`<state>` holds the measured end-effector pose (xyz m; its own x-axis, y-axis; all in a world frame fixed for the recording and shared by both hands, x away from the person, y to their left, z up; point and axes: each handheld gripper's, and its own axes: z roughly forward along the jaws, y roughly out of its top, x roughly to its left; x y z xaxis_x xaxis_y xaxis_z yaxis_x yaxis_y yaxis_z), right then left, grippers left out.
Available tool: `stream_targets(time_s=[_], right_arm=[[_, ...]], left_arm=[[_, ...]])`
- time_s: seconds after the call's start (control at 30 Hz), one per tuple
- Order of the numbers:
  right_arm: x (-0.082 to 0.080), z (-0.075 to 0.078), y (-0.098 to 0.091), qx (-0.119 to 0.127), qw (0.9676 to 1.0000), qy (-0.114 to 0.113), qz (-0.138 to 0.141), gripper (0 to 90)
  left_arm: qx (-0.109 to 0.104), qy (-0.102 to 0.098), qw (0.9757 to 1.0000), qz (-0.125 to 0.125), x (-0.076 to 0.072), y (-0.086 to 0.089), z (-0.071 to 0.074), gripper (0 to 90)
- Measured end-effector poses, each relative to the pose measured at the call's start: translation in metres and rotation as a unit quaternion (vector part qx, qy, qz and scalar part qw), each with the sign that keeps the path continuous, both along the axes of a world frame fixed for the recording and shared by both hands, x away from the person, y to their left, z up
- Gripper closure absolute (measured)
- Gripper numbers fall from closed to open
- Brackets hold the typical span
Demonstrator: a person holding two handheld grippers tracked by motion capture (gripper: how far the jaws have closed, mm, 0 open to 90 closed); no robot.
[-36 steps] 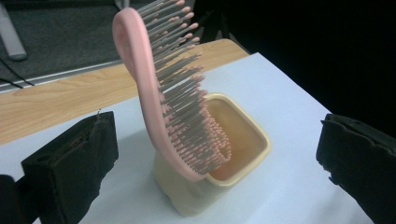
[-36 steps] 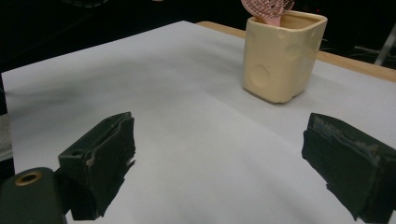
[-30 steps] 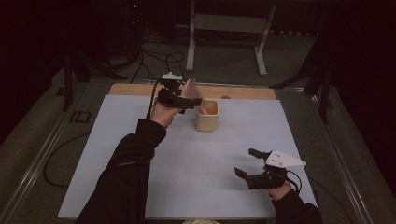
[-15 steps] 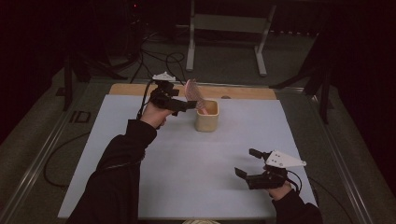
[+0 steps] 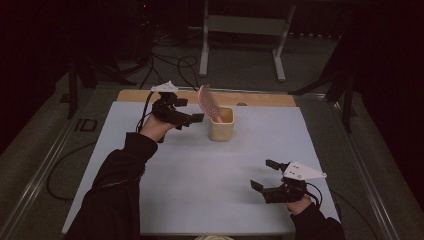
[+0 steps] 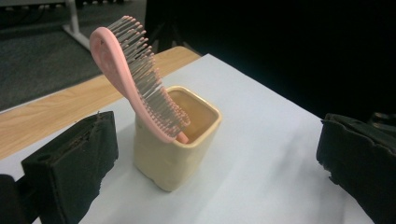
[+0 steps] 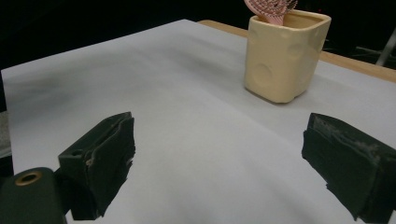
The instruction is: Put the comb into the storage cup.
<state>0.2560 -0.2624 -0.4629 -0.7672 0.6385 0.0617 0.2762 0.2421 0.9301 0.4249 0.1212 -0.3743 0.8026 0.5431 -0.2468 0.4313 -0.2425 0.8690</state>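
Both claws gape wide over the white table [image 5: 200, 185] in a dark room.

A pink hairbrush [image 6: 122, 70] with grey bristles is seen in a cream-yellow cup [image 6: 175, 140] at the centre of the left gripper view. A white sheet is spread over the table [image 5: 210, 170], with a light wooden strip left bare along the upper edge. Both the left gripper [image 5: 192, 121] and the right gripper [image 5: 263, 174] are seen in black, each topped by a pale grey plate.
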Motion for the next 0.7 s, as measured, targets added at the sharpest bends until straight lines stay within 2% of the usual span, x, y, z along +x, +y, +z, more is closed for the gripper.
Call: stream_targets(time_s=[0.17,0.37,0.53,0.7], right_arm=[[0.000,0.000,-0.001,0.000,1.0000,0.000,-0.002,8.9],[0.000,0.001,0.000,0.000,1.0000,-0.001,-0.001,8.9],[0.000,0.000,0.001,0.000,1.0000,0.000,0.000,8.9],[0.000,0.000,0.002,-0.002,1.0000,-0.001,0.002,8.9]], left_arm=[[-0.003,-0.004,0.9999,-0.010,-0.008,0.010,-0.001,0.0],[0.006,-0.011,0.9997,-0.019,-0.022,0.021,-0.002,0.0],[0.015,-0.017,0.9996,-0.015,-0.032,0.034,-0.003,0.0],[0.024,-0.014,0.9996,-0.012,-0.042,0.045,-0.008,0.0]])
